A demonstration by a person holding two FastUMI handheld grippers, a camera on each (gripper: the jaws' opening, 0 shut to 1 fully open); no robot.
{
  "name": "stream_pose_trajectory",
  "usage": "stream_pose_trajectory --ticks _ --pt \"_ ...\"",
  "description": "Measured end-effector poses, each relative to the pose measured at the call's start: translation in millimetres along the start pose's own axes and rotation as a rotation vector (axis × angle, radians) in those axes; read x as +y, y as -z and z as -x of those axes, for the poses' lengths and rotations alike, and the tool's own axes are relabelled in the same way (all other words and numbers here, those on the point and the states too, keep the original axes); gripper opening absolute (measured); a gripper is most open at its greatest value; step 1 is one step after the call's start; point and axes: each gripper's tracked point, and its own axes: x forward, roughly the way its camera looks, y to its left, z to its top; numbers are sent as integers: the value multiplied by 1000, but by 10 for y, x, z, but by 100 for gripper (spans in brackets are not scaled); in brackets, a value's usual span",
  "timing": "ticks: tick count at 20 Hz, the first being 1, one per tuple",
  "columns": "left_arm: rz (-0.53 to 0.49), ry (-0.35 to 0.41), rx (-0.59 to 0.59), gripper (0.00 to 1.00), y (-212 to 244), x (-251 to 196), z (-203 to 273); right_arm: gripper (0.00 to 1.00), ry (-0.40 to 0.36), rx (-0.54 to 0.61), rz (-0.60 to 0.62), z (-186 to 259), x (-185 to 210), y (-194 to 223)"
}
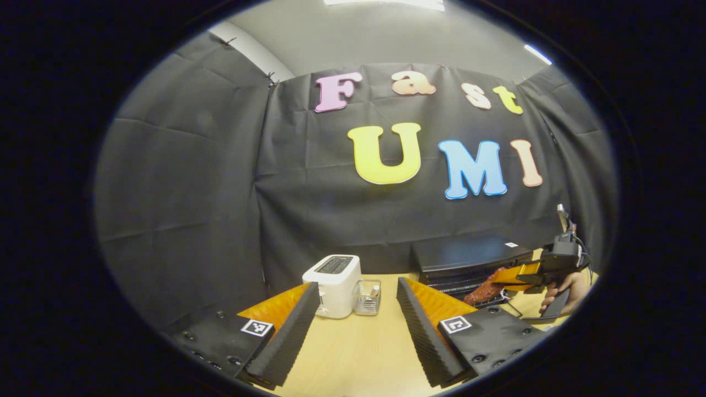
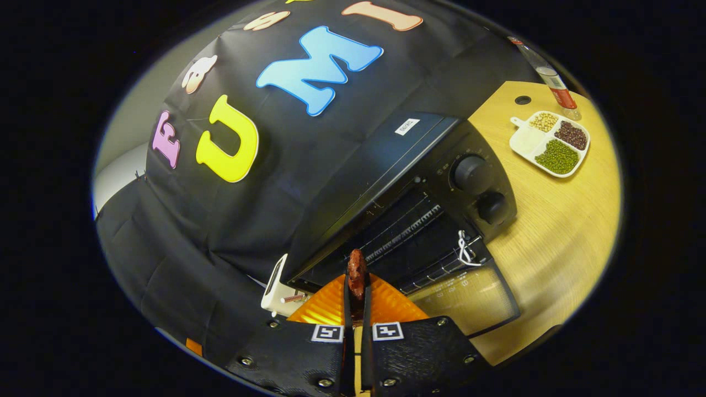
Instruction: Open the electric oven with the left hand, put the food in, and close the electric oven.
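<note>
Right tongs [image 2: 356, 309] clamp the food [image 2: 357, 274], a reddish strip pointing straight ahead into the electric oven [image 2: 408, 182], door [image 2: 469, 298] already down, rack directly in front. Left tongs [image 1: 358, 325] spread wide, empty, above the desk [image 1: 358, 353], well left of the oven. Toaster [image 1: 333, 285] and small glass [image 1: 368, 296] near them; bean tray [image 2: 551, 143] far side, nothing blocks.

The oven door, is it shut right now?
No, in the right gripper view the oven door hangs folded down, with the rack inside exposed and the food held at its mouth.
</note>
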Motion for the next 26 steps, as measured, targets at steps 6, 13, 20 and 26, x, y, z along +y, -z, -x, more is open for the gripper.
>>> stream_pose_trajectory --ticks 6,13,20,26 --pt "-6 -26 39 99 61 70 -12 5 -13 -47 -5 -423 27 22" --pt "-12 -35 72 91 179 41 5 10 37 -64 65 -630 -148 0" --pt "-23 -46 84 98 196 49 -5 40 184 -115 108 -663 -555 -176" --pt "-27 -27 80 92 166 -99 24 97 204 -172 215 -521 -572 -382"
